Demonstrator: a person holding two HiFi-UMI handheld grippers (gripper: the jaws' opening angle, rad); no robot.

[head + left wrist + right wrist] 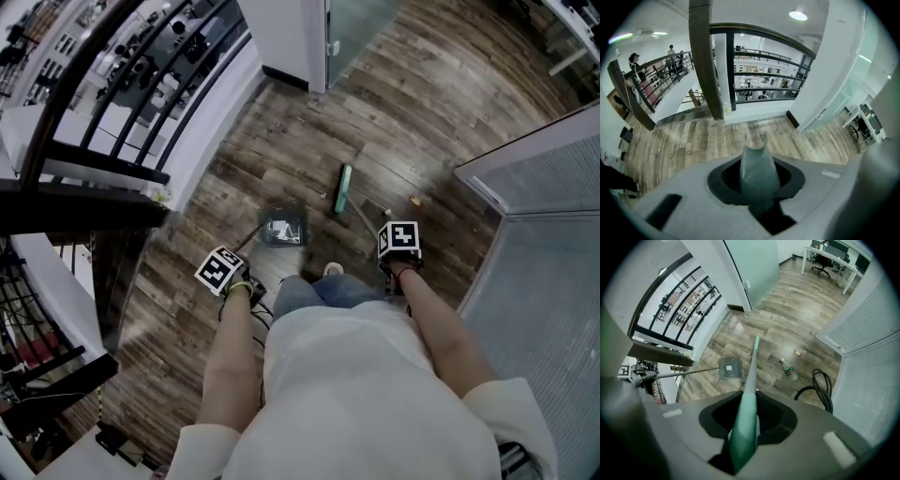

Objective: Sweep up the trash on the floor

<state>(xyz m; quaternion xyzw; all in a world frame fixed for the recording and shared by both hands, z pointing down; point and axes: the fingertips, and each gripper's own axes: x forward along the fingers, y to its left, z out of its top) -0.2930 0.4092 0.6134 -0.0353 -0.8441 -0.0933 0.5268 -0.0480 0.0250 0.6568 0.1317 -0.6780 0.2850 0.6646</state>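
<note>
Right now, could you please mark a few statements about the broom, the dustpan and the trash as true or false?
1. The right tongs are shut on the broom handle. True.
2. The left tongs are empty. False: they are shut on the dustpan handle.
3. The plastic bottle is already in the dustpan. False: it lies on the bare floor, on the other side of the broom handle from the dustpan.
4. In the head view, the dustpan sits left of the green broom head. True.
</note>
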